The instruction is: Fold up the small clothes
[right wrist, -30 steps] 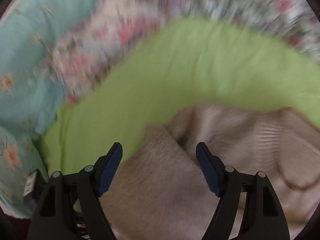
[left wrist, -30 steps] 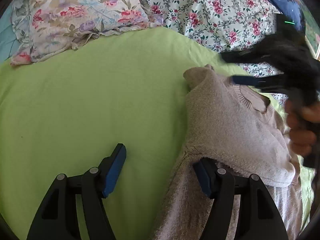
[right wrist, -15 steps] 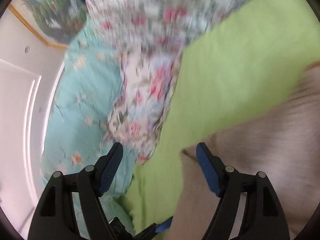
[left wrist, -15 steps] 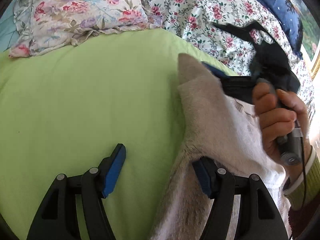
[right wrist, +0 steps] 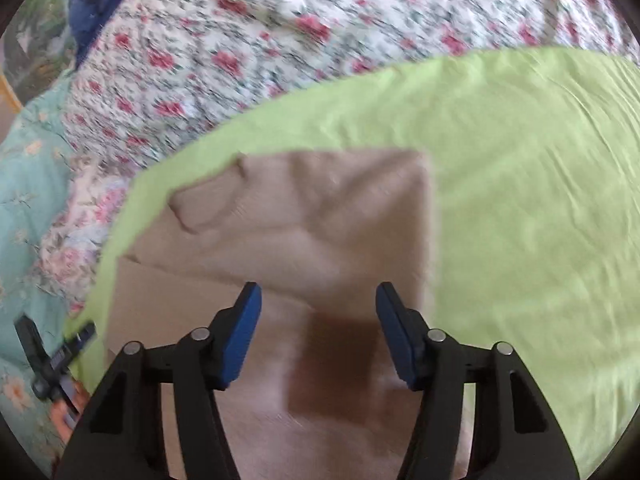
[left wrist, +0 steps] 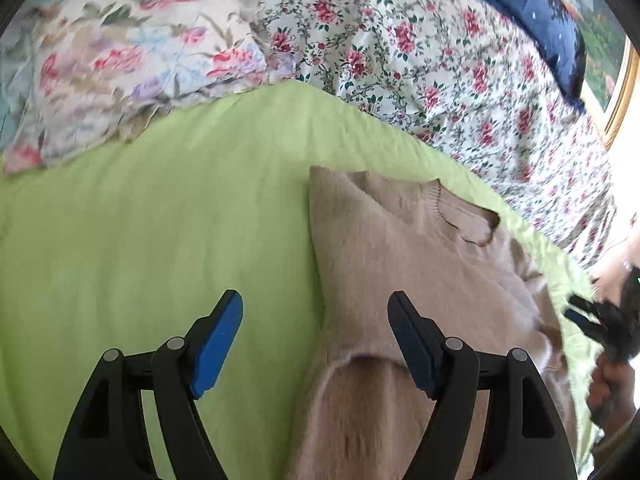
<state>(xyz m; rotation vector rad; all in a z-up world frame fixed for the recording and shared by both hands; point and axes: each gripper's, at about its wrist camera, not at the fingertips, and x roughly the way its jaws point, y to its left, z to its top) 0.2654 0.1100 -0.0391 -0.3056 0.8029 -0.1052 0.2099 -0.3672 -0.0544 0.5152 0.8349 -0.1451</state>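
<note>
A beige knit sweater (left wrist: 404, 256) lies on the green sheet (left wrist: 160, 220) with its left side folded over the body and its neckline at the far end. My left gripper (left wrist: 316, 308) hovers over the sweater's left fold edge. Its jaws are opening and the pads touch nothing. At the right edge of the left wrist view a hand holds my right gripper (left wrist: 576, 310) beside the sweater. In the blurred right wrist view the right gripper (right wrist: 318, 300) hangs over the sweater (right wrist: 320, 216). Its jaws are closing with cloth below them, not pinched. The left gripper (right wrist: 56, 336) shows at lower left.
Floral pillows (left wrist: 120, 64) and a rose-print quilt (left wrist: 420, 60) border the sheet at the far side. A dark blue pillow (left wrist: 532, 8) and a gold picture frame (left wrist: 620, 92) are at the far right. Bare green sheet (right wrist: 520, 200) lies to the sweater's right.
The right gripper let go of the sweater's folded shoulder and swung away to the sweater's right side. Its jaws narrowed. The left gripper rose a little and its jaws widened.
</note>
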